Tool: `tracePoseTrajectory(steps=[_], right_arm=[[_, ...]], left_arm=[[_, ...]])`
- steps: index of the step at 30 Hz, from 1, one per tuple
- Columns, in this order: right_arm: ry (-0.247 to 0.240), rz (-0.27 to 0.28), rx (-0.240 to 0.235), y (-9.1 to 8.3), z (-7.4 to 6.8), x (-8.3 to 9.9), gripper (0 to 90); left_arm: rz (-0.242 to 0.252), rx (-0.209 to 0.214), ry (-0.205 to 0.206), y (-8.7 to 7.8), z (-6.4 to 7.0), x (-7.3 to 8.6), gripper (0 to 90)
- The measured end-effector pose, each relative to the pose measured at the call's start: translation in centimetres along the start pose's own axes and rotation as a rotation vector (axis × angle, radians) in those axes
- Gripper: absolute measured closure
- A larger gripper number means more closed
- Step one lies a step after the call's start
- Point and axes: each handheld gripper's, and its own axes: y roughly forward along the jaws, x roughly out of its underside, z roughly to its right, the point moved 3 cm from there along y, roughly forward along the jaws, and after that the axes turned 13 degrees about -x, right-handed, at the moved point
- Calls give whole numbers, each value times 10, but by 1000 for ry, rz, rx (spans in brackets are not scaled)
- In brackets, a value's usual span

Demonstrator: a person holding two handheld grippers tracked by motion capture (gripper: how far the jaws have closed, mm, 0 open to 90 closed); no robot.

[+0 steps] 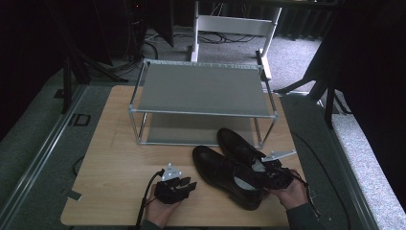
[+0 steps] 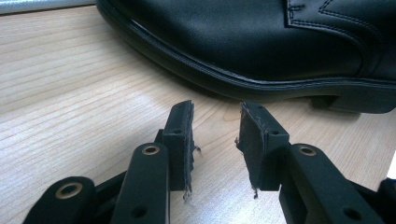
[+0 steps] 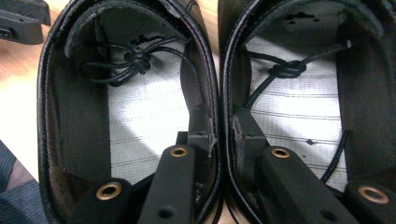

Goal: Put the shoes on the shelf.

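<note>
Two black leather lace-up shoes lie side by side on the wooden table (image 1: 115, 158), toes toward the rack: the nearer one (image 1: 225, 175) and the farther one (image 1: 239, 146). My right gripper (image 1: 268, 175) comes in at their heels. In the right gripper view one jaw sits inside each shoe, and my right gripper (image 3: 222, 128) is shut on the two touching side walls, between the left shoe's insole (image 3: 140, 107) and the right shoe's insole (image 3: 299, 107). My left gripper (image 1: 186, 183) rests low on the table, open and holding nothing (image 2: 216, 135), just short of the nearer shoe's side (image 2: 243, 42).
A two-shelf metal shoe rack (image 1: 201, 88) stands at the back of the table, both shelves bare. Bare wood stretches left of the shoes. Cables and a white desk frame (image 1: 234, 24) lie on the floor beyond. The table's front edge is close under both hands.
</note>
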Motion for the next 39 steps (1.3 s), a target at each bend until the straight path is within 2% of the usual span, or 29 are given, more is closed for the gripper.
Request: tracePoseTrajectory(steps=[7, 15, 25, 33, 39], right_arm=[[7, 35, -9, 0, -1, -10, 806], [39, 73, 9, 8, 0, -26, 805], [54, 95, 32, 17, 3, -47, 804], [62, 113, 39, 25, 3, -60, 803], [71, 124, 42, 29, 2, -67, 802]], left_arm=[[2, -3, -4, 0, -1, 0, 654], [3, -7, -6, -1, -3, -1, 654], [15, -18, -22, -2, -6, -3, 651], [36, -39, -36, 1, -10, -16, 647], [41, -55, -37, 13, -8, -29, 650]])
